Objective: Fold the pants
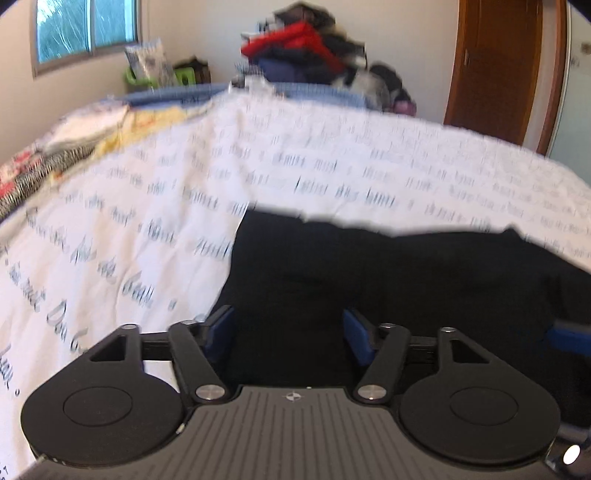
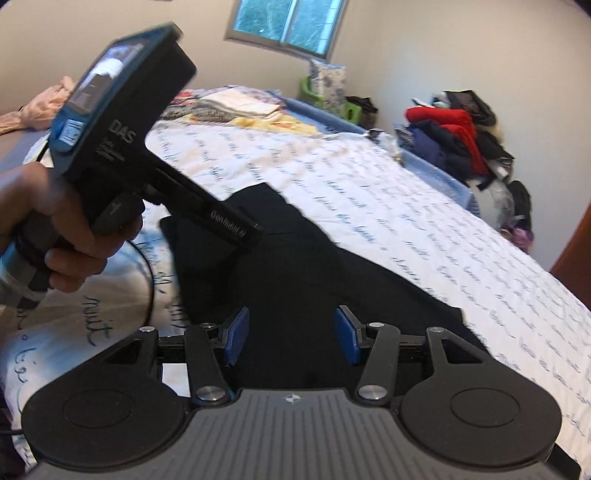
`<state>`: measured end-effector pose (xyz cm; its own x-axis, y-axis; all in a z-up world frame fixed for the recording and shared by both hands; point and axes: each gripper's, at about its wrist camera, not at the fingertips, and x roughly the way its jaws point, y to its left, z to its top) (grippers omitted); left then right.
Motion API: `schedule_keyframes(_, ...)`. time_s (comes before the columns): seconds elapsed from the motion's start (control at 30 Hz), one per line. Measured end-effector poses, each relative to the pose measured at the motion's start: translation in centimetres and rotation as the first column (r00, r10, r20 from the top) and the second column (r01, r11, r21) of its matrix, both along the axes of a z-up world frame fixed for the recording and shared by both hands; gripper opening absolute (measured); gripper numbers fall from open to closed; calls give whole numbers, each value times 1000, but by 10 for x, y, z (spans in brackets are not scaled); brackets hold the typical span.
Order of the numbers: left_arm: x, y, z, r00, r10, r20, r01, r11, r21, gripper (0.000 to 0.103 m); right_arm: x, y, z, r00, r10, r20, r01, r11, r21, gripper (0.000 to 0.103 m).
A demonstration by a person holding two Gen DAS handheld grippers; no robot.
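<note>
Two grippers we list first, nearest the cameras. Our left gripper (image 1: pixel 286 332) has its blue pads (image 1: pixel 358 334) standing apart, nothing pressed between them; the black pants (image 1: pixel 388 280) lie beneath and ahead of the gap. Our right gripper (image 2: pixel 291 339) also has its jaws parted, pads clear of the cloth, with the same pants (image 2: pixel 295 266) spread under and beyond them. In the right wrist view the left hand (image 2: pixel 62 229) grips the left tool's handle, its tip hanging over the near end of the pants.

One bed cover (image 1: pixel 332 162), white with rows of dark script, carries the pants, which run as a long dark band across it.

Several folded cloths (image 2: pixel 240 105) sit farther up the bed, and a blue edge (image 1: pixel 177 96) shows past the cover.

One heap of clothes (image 2: pixel 454 136), red and dark, rises at the far side. One window (image 1: pixel 85 29) sits in the pale wall; a brown wooden door (image 1: pixel 502 70) stands at the far right in the left wrist view.
</note>
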<state>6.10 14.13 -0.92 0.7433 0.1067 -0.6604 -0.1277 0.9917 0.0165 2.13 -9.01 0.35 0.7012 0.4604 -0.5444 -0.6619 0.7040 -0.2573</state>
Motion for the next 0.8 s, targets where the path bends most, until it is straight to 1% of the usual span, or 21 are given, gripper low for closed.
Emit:
schedule_keyframes(0.03,-6,2,-2,1000,-14,3,14,1000,18,63,0,4,-1,1000,15,1,-15,1000,-3,51)
schedule_keyframes(0.1,-15,2,-1,999,-40,3,40,997,61,59,-4,14,-3,999,48,15,-48,999,-23,51)
schedule_keyframes(0.13,-19,4,0,999,-39,5,38,997,64,59,-5,17,-4,998,64,27,-63,997,-37,51)
schedule_keyframes(0.17,-24,9,2,999,-31,9,31,998,51,59,-7,22,-6,996,79,39,-77,996,-54,51)
schedule_keyframes(0.27,-33,29,11,999,27,18,-27,999,-35,58,-14,36,-14,989,130,69,-120,985,-126,51)
schedule_keyframes(0.37,-35,53,15,996,85,-14,-86,984,-153,64,-22,48,-27,980,179,91,-157,965,-208,50)
schedule_keyframes(0.43,-37,65,16,996,83,-43,-91,962,-257,65,-23,57,-37,973,201,111,-167,951,-261,50)
schedule_keyframes(0.5,-38,74,15,996,66,-68,-86,929,-360,71,-22,66,-45,966,214,145,-161,937,-310,49)
schedule_keyframes(0.57,-36,80,12,995,51,-88,-86,886,-456,75,-22,76,-51,955,227,191,-151,926,-345,49)
schedule_keyframes(0.63,-33,84,6,993,44,-108,-95,840,-533,77,-18,86,-53,944,242,226,-148,918,-368,49)
schedule_keyframes(0.67,-32,84,4,992,47,-120,-106,821,-560,78,-17,90,-54,938,250,240,-148,914,-377,49)
schedule_keyframes(0.7,-31,85,1,990,48,-130,-115,808,-578,78,-16,95,-55,933,255,252,-147,913,-380,49)
schedule_keyframes(0.8,-26,85,-6,989,35,-142,-116,780,-615,80,-10,104,-54,930,255,266,-148,919,-364,49)
